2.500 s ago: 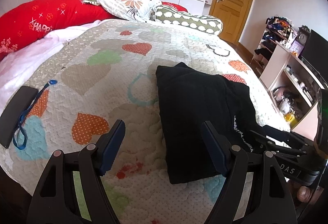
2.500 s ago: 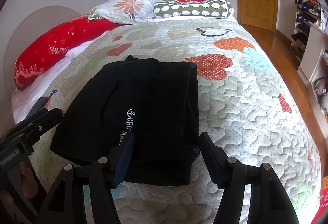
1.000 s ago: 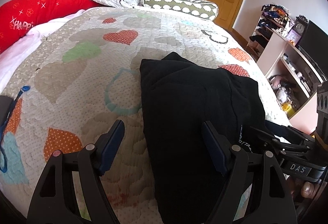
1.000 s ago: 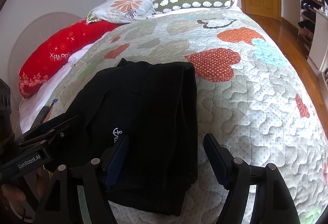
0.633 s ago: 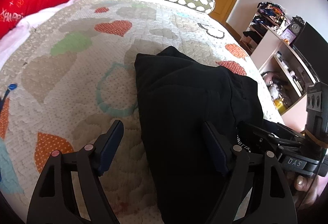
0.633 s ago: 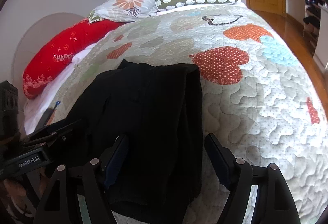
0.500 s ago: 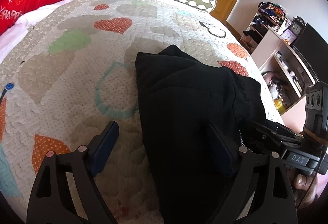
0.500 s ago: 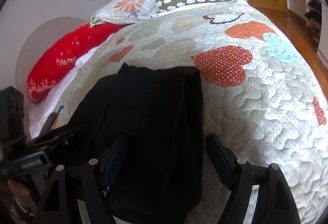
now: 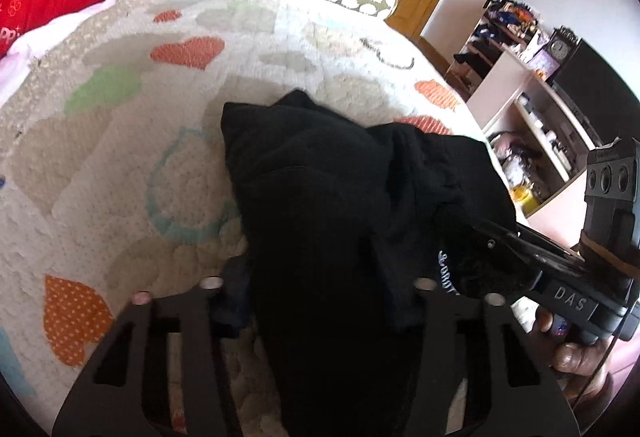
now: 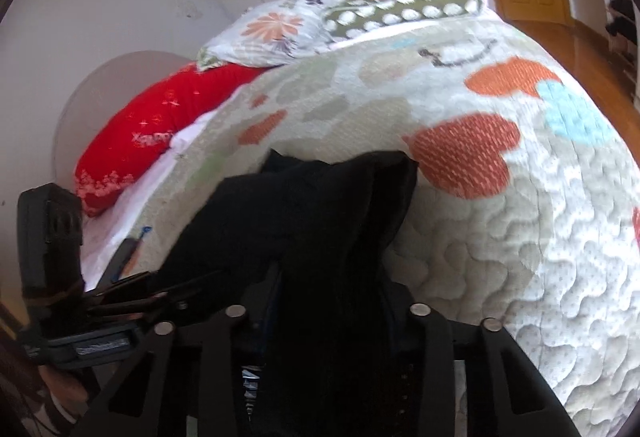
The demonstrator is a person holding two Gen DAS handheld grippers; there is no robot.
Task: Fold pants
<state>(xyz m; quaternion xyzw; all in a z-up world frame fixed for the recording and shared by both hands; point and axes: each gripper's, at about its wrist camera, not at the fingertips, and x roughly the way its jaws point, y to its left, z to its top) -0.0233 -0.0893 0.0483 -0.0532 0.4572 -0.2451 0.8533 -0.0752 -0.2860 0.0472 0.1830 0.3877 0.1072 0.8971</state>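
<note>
Both grippers are on the pants (image 9: 320,205) right now, which lie folded on the quilt (image 9: 120,157) at the near edge of the bed. The left gripper (image 9: 316,289) has just been closing, and its jaws are narrowed down with the near left part of the black cloth bunched between them. The fabric fills the whole gap and spills past the far jaw, so it looks pinched. Just outside its left jaw is bare quilt with an orange heart.

Same deal on the other side: the right gripper (image 10: 328,301) has also just been closing, jaws drawn in on the near right part of the pants, cloth packed between them. Quilt runs off beyond its right jaw.

Each gripper shows up in the other's view, off to the side of the jaws and low against the pants. Straight ahead of both sets of jaws the pants stretch away toward the pillows (image 10: 280,29).
</note>
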